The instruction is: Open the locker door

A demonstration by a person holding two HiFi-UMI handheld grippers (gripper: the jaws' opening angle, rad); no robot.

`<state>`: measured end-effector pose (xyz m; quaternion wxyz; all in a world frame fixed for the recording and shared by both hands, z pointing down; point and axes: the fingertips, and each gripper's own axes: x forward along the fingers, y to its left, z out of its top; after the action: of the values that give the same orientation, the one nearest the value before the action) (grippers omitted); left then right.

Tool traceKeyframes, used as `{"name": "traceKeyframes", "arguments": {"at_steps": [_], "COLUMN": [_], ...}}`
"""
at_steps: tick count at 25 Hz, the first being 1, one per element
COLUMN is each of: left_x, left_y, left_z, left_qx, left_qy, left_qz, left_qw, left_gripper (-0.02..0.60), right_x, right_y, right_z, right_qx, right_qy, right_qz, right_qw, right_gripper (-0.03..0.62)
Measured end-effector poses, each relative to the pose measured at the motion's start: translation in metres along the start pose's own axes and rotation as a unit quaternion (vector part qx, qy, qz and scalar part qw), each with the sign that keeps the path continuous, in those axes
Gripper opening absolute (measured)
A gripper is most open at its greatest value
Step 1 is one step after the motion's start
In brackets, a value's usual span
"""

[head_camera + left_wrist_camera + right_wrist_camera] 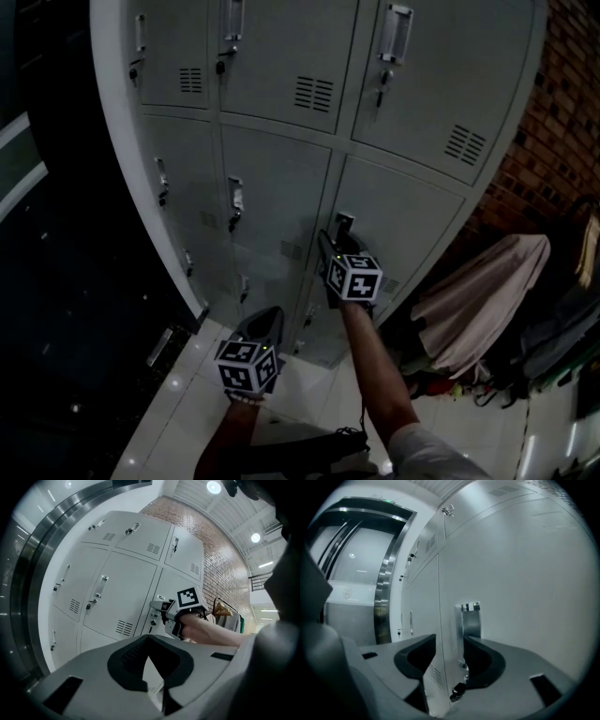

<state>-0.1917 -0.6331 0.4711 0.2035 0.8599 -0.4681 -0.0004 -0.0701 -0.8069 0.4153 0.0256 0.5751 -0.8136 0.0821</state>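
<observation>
The grey locker door (408,225) is in the middle row, right column, and stands closed. Its metal handle (344,222) sits at the door's left edge. My right gripper (332,244) is up against that handle, jaws open. In the right gripper view the handle (470,619) rises just past the right pad, and the door's edge seam runs between the jaws (450,641). A small lock (457,691) shows low in the gap. My left gripper (266,324) hangs lower and to the left, away from the doors. Its tips (148,638) meet with nothing in them.
More locker doors with handles (234,199) fill the wall to the left and above. A dark metal-framed doorway (56,281) lies left. Clothes on a rack (487,300) stand right, before a brick wall (562,112). Pale floor tiles (187,403) are below.
</observation>
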Motion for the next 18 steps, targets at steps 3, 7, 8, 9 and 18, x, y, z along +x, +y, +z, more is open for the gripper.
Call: {"name": "traceKeyframes", "arguments": {"at_steps": [3,7,8,9,18], "left_x": [-0.007,-0.013,-0.014,-0.015,-0.032], "left_y": [-0.003,-0.012,-0.015,-0.019,-0.069], "left_z": [-0.003,-0.005,-0.007,-0.009,-0.029], "left_qx": [-0.006,-0.013,-0.014,-0.016,-0.01], "left_qy": [-0.001,-0.009,-0.009,-0.009,-0.011], "left_qz": [0.009,0.017,0.019,0.02,0.029], "left_qw": [0.9999,0.9997,0.9997,0.9996,0.9995], "left_gripper": [-0.005,-0.005,-0.005,-0.005,-0.005], "right_x": [-0.01,-0.034,-0.042,-0.051,-0.131], "right_y": [0.013,0.03,0.034,0.039,0.057], "right_z": [-0.001,-0.003,-0.005,-0.006,-0.015], "right_qx": [-0.017,-0.035,-0.038,-0.041,-0.064], "right_qy": [0.003,0.001,0.002,0.002,-0.005], "right_qz": [0.014,0.031,0.037,0.043,0.065], "right_qw": [1.0,0.999,0.999,0.998,0.996], "right_gripper": [0.19,0.166,0.166,0.166,0.129]}}
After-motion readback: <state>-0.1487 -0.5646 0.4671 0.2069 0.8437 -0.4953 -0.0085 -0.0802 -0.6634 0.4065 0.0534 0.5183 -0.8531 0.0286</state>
